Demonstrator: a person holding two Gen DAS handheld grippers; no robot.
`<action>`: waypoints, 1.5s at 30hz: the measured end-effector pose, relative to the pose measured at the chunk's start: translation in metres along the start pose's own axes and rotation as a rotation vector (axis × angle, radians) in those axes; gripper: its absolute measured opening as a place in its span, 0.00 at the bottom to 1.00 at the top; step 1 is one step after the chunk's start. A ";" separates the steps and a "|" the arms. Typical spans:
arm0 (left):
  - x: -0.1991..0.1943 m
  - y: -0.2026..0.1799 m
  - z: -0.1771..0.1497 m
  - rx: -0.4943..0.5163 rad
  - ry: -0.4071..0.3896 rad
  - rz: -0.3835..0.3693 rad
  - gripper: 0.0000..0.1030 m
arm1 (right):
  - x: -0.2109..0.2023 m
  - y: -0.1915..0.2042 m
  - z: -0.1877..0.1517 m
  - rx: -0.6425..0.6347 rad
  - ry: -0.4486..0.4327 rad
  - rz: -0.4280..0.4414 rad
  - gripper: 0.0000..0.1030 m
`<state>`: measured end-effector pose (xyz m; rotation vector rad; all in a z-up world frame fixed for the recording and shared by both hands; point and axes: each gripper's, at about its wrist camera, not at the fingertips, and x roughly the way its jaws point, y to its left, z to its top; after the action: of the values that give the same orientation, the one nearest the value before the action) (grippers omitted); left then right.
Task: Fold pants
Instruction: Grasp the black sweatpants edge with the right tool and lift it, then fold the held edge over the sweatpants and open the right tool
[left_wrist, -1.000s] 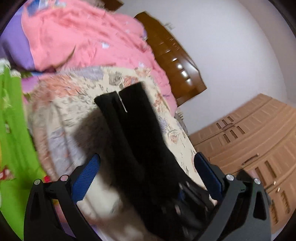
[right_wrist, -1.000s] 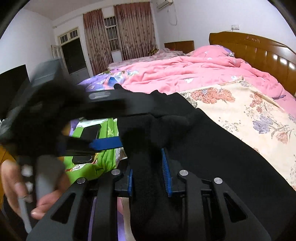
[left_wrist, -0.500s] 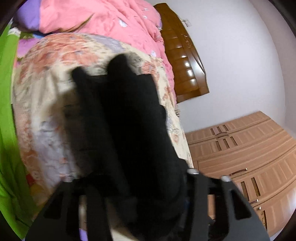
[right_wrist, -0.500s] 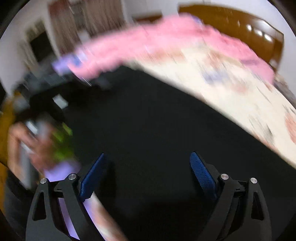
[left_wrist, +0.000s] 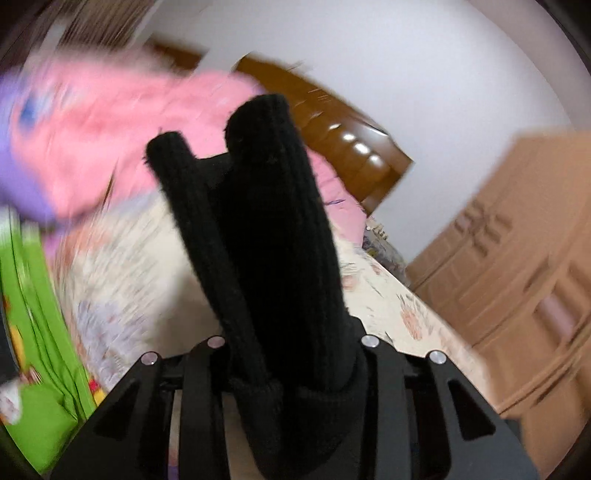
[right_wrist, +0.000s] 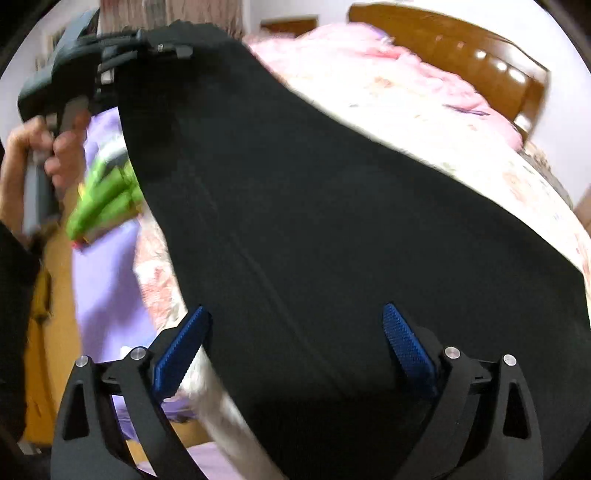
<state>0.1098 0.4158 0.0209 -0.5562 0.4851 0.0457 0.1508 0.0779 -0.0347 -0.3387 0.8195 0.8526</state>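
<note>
We see the black knit pants bunched between our closing left gripper, lifted above the floral bedspread; our right gripper gapes empty over them.

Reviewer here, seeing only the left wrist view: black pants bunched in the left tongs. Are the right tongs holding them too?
Observer: No. The right tongs stand wide open, blue pads far apart, pinching nothing; the black pants spread out beyond them.
Operator: Where does my side grip?
Observer: The left tongs are closing on an upper corner, cloth between them, and the pants hang from there.
Operator: Are they off the bed?
Observer: Cannot tell: they slope across the floral bedspread, but their lower end is hidden.
</note>
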 end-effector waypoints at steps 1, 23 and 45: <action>-0.005 -0.035 -0.004 0.111 -0.017 0.025 0.32 | -0.014 -0.013 -0.006 0.056 -0.043 0.027 0.89; -0.022 -0.259 -0.278 1.068 0.061 -0.289 0.98 | -0.142 -0.211 -0.138 0.859 -0.406 0.008 0.90; 0.001 -0.098 -0.202 0.620 0.133 0.113 0.98 | -0.070 -0.131 -0.079 0.688 -0.245 0.244 0.19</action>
<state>0.0407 0.2271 -0.0806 0.0775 0.6253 -0.0350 0.1862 -0.0866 -0.0395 0.4715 0.8802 0.7653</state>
